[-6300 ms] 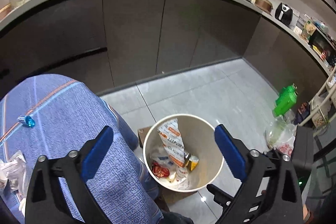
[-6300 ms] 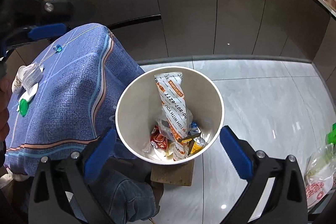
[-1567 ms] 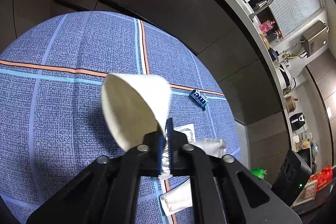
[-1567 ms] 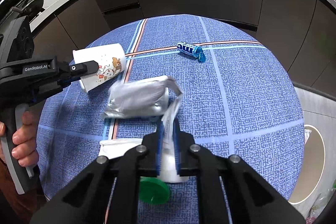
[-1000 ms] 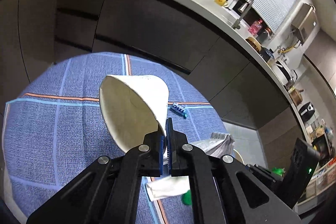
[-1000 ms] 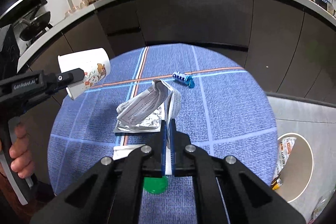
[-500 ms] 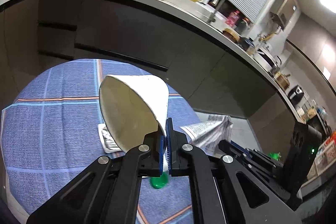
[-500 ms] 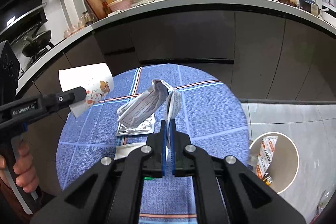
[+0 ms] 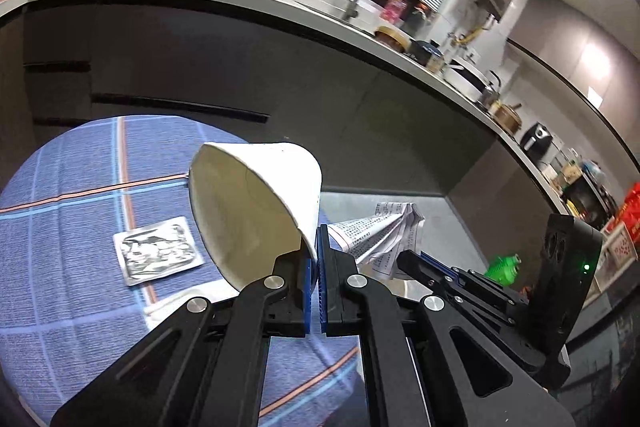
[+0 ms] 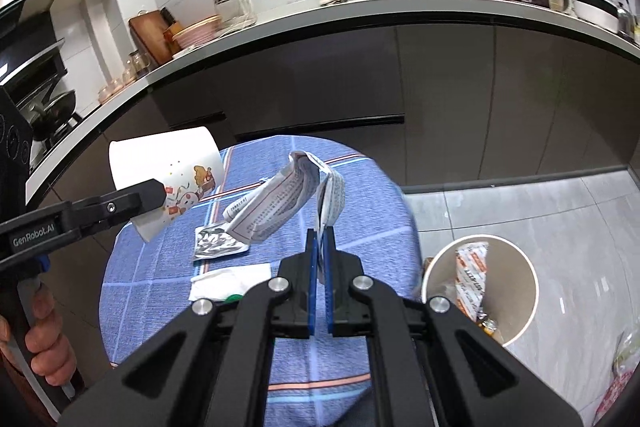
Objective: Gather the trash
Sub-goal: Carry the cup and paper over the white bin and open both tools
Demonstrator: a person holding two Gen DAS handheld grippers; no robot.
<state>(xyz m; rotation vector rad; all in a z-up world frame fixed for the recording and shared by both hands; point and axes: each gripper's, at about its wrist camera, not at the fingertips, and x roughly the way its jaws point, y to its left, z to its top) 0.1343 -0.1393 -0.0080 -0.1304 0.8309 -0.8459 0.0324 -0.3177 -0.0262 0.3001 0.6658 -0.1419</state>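
Left hand-held gripper (image 9: 317, 247) is clamped tight on rim of paper cup (image 9: 256, 211), cup tilted, held above desk (image 9: 60, 235). Right hand-held gripper (image 10: 321, 239) is pinched closed on printed leaflet (image 10: 288, 199), lifted off desk. Foil packet (image 10: 218, 241) & white tissue (image 10: 228, 281) lie on desk. Bin (image 10: 516, 259) w/ wrappers sits on floor, right of desk.

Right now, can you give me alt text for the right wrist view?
The right gripper is shut on a folded printed leaflet held above a blue checked table. At left, the left gripper holds a paper cup; a trash bin stands on the floor at right.
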